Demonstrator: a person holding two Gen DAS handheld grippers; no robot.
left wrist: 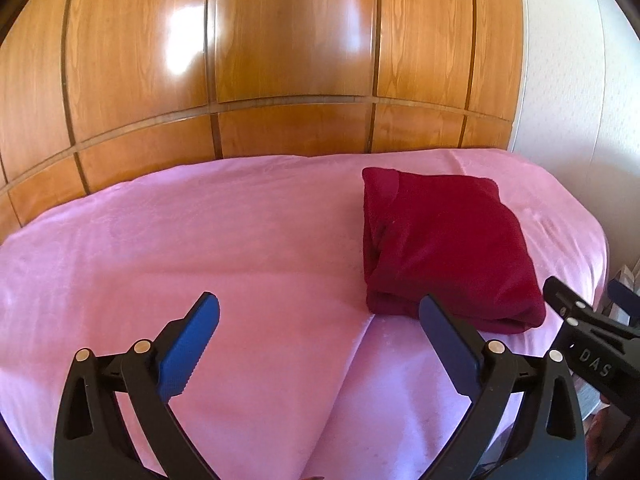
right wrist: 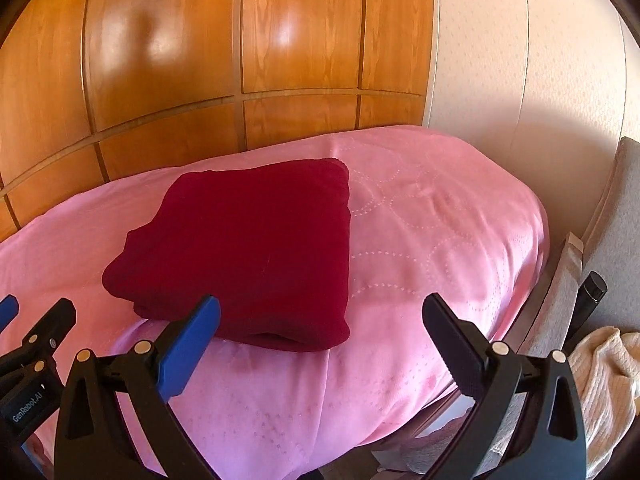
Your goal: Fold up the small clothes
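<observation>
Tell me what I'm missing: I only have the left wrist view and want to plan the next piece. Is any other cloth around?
Observer: Yes. The right wrist view shows a cream knitted cloth off the right edge of the pink bedspread.
Operator: What is it next to?
Observer: A grey upholstered seat stands just behind it.
Operator: Is the right gripper empty?
Observer: The right gripper is open, with nothing clamped; the folded red garment lies loose on the bedspread.

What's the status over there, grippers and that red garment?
Left gripper open, empty. Right gripper open, empty. Red garment folded on pink bedspread. Nothing in the way.
</observation>
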